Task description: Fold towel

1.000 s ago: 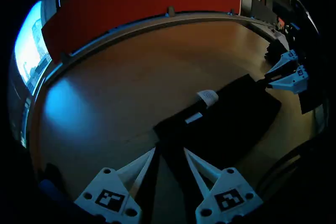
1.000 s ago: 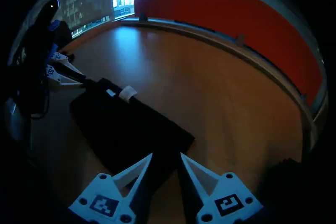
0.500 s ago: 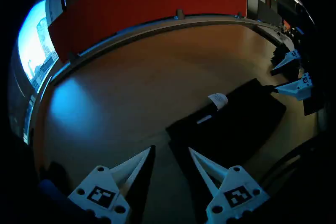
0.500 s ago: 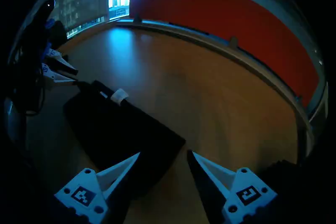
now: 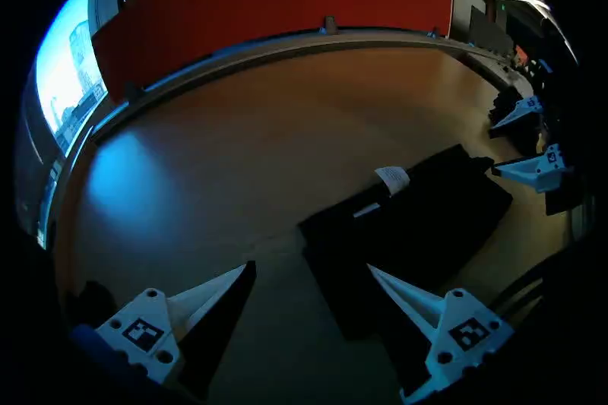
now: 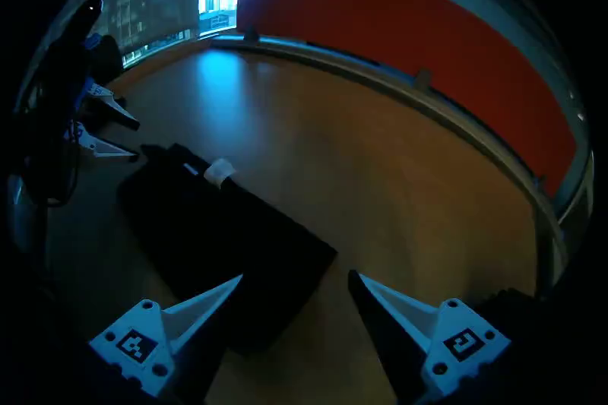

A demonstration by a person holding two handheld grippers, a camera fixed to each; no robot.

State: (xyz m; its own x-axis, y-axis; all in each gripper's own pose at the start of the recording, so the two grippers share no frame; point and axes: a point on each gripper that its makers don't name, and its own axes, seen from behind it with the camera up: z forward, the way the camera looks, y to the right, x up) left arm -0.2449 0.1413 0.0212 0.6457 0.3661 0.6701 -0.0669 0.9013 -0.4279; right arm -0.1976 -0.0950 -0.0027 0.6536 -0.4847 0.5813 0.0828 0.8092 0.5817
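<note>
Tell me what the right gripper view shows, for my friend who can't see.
A dark folded towel lies flat on a wooden table, a white tag near its far end. The right gripper is open, fingers spread by the towel's near corner; the left gripper is open at the far end. A red panel stands behind.

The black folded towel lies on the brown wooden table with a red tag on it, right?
No: the tag is white, not red, as the left gripper view shows. The black folded towel does lie on the brown wooden table.
</note>
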